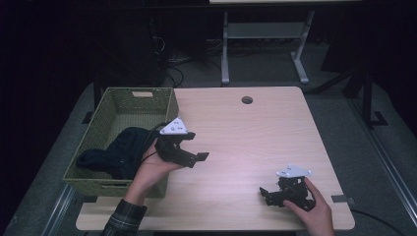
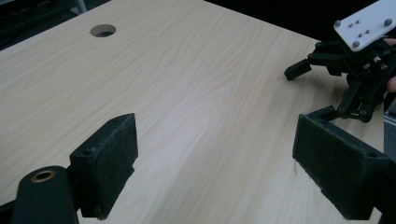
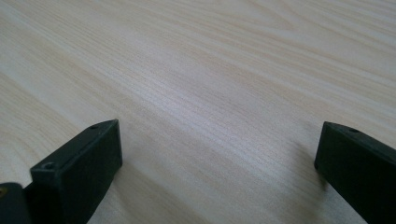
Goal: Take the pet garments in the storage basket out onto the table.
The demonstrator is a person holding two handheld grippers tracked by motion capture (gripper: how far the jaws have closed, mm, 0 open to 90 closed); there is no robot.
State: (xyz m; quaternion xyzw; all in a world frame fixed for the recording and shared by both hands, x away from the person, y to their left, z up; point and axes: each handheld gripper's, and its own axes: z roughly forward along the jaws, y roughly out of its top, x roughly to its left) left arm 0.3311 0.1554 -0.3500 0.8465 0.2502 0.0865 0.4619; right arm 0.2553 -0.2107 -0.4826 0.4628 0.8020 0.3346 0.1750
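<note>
the dark cloth [image 1: 120, 150] lies bunched in the green woven basket [image 1: 162, 101], just behind the left gripper [image 1: 194, 147], whose fingers [image 2: 105, 163] stand wide apart with nothing between them. it looks soft, light and floppy, so pinch a raised fold near its top. the right gripper [image 1: 269, 194] rests low on the surface [image 1: 246, 132], well apart from the cloth, fingers [image 3: 79, 168] spread and empty.

Open bench [image 1: 246, 142] is offered right of the green basket [image 1: 147, 105], from its wall across to the far edge, broken only by a small round hole [image 1: 247, 100]. The left edge is blocked by the basket's walls; its floor is partly taken by dark cloth [image 1: 120, 150].
</note>
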